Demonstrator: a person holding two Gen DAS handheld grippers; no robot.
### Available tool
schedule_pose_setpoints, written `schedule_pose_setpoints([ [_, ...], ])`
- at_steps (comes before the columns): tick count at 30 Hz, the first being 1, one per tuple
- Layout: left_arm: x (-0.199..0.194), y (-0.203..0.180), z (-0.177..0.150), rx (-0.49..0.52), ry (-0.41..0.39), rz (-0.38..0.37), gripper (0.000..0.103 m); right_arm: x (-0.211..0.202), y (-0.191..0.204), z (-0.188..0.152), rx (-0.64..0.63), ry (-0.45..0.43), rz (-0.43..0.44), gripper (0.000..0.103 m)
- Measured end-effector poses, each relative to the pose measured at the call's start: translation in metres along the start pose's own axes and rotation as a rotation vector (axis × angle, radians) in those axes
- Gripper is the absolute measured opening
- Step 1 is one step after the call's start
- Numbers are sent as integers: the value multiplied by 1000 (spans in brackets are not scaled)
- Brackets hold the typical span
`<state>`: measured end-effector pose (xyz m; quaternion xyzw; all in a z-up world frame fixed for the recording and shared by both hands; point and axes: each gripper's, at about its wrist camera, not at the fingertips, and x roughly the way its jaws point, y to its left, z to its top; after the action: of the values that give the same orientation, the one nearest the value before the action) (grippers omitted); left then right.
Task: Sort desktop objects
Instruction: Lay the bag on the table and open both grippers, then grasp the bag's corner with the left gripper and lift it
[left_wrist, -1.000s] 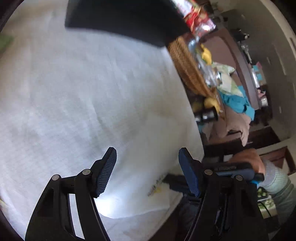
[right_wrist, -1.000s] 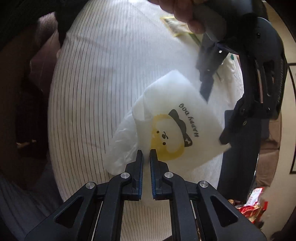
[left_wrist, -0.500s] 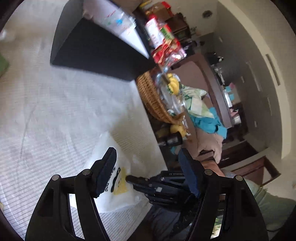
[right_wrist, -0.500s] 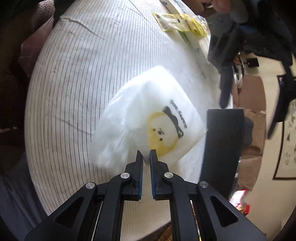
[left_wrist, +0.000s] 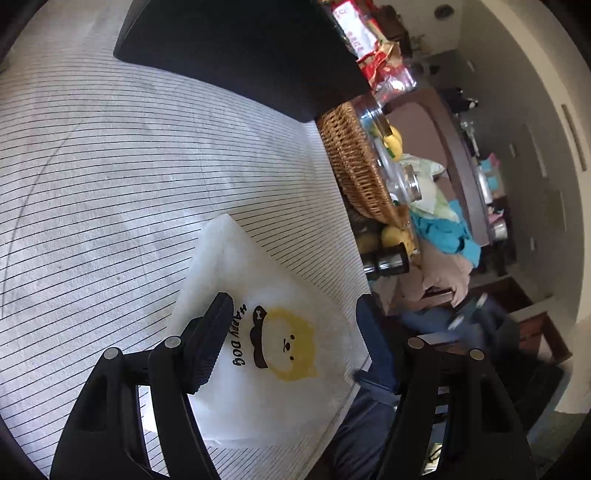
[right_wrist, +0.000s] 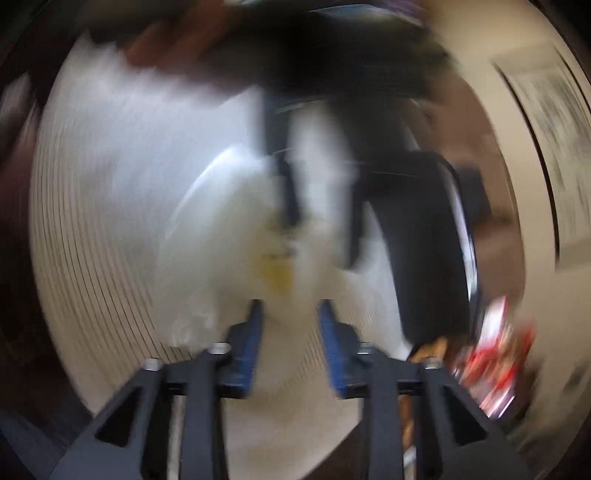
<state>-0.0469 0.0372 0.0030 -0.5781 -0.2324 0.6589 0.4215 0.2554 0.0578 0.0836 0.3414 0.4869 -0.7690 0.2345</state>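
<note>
On the striped cloth (left_wrist: 110, 184): Happy Dog bag (left_wrist: 280, 332) flat | wicker basket (left_wrist: 354, 166) holds jars | both jaws open, empty.

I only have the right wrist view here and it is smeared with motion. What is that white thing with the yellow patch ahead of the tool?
Observer: A white plastic bag printed with a yellow dog face and "HAPPY DOG", lying on the striped tablecloth.
Operator: Is the left tool gripping it?
Observer: No, the left tool is open, its fingers either side of the print.
Operator: What is that dark shape further away?
Observer: A black box; a wicker basket stands beside it, past the table's edge.
</note>
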Motion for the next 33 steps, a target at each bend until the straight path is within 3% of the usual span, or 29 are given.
schedule_pose_setpoints([
  [1, -1, -2, 0, 7, 0, 6, 66, -8, -16, 1, 121, -8, 27, 61],
  [3, -8, -7, -1, 31, -1, 24, 66, -9, -55, 1, 379, -27, 109, 63],
  [5, -22, -9, -4, 25, -18, 24, 66, 12, -88, -4, 614, -49, 244, 63],
  [9, -70, -1, -16, -64, -133, 27, 66, 70, -119, -4, 813, -55, 481, 58],
  [13, -108, 22, -60, -248, -264, 9, 70, 122, -149, -8, 830, -21, 596, 55],
  [16, -100, 35, -89, -358, -252, -4, 70, 143, -149, -11, 782, 23, 633, 55],
  [21, -72, 30, -110, -452, -247, -35, 70, 172, -136, -23, 757, 62, 726, 54],
  [23, -56, 25, -113, -488, -240, 8, 70, 184, -135, -30, 803, 56, 757, 42],
  [30, -28, 4, -108, -467, -282, 128, 70, 185, -140, -46, 878, 38, 777, 38],
  [33, -22, -1, -105, -461, -277, 160, 64, 188, -146, -51, 875, 34, 785, 41],
])
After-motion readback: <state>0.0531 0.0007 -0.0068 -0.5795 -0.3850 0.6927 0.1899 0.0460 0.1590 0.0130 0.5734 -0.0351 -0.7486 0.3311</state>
